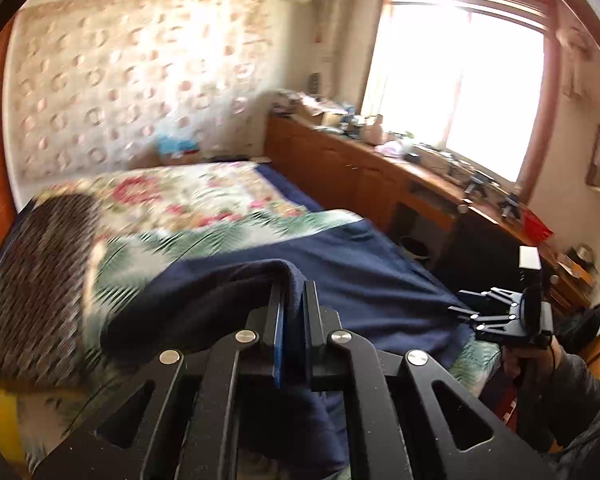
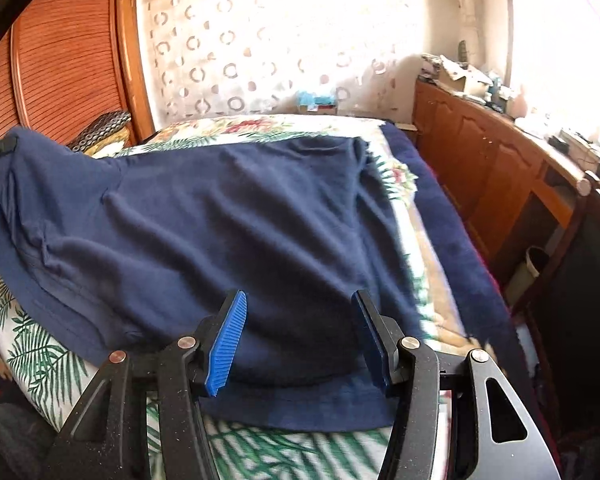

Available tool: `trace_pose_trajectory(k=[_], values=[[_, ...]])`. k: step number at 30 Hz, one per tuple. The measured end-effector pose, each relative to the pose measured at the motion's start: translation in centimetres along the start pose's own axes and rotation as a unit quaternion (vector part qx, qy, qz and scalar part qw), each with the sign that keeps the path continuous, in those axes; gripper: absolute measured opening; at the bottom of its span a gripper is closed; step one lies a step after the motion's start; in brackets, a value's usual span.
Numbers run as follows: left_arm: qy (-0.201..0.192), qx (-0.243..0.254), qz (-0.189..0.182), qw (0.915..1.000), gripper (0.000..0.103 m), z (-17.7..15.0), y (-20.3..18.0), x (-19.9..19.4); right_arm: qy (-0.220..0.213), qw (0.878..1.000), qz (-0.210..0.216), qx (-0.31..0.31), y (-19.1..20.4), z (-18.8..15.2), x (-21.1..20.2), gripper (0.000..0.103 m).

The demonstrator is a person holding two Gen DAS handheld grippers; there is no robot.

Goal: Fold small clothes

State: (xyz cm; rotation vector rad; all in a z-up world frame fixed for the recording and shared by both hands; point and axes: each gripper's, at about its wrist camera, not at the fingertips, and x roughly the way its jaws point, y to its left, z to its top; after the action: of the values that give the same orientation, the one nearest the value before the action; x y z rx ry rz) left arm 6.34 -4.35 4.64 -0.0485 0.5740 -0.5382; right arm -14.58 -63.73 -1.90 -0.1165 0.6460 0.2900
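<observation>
Left gripper [image 1: 291, 292] pinches soft navy garment [image 2: 228, 216] over leaf-printed bedspread [image 2: 40, 352]

Navy garments: you have one navy shirt [image 2: 204, 216] spread on the bed [image 2: 32, 344].
Grippers: two, your left gripper [image 1: 294, 300] at the shirt's lifted edge, your right gripper [image 2: 298, 336] over its near hem.
Beds: one.
Patterned pillows: one [image 1: 36, 280], left of the shirt.
Windows: one [image 1: 456, 80], right of the bed.
</observation>
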Motion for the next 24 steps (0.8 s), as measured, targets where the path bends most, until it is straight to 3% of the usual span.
trace_pose_trajectory(k=[11,16,21,23,24], values=[[-0.001,0.068,-0.063,0.9957,0.008,4.9,-7.3,3.7,-0.024,0.999,-0.014,0.026,-1.9,-0.2,-2.0,0.056],[0.000,0.080,-0.076,0.9939,0.008,5.8,-9.1,4.1,-0.025,0.999,-0.013,0.025,-1.8,-0.4,-2.1,0.056],[0.023,0.090,-0.059,0.9939,0.010,5.1,-10.2,6.0,-0.021,0.999,-0.011,0.026,-1.9,-0.5,-1.8,0.056],[0.033,0.083,-0.082,0.9927,0.025,4.8,-9.8,6.4,-0.019,0.999,-0.011,0.025,-2.1,-0.5,-1.7,0.056],[0.033,0.081,-0.080,0.9929,0.044,4.8,-10.0,6.5,-0.018,0.999,-0.012,0.025,-2.1,-0.4,-1.6,0.056]])
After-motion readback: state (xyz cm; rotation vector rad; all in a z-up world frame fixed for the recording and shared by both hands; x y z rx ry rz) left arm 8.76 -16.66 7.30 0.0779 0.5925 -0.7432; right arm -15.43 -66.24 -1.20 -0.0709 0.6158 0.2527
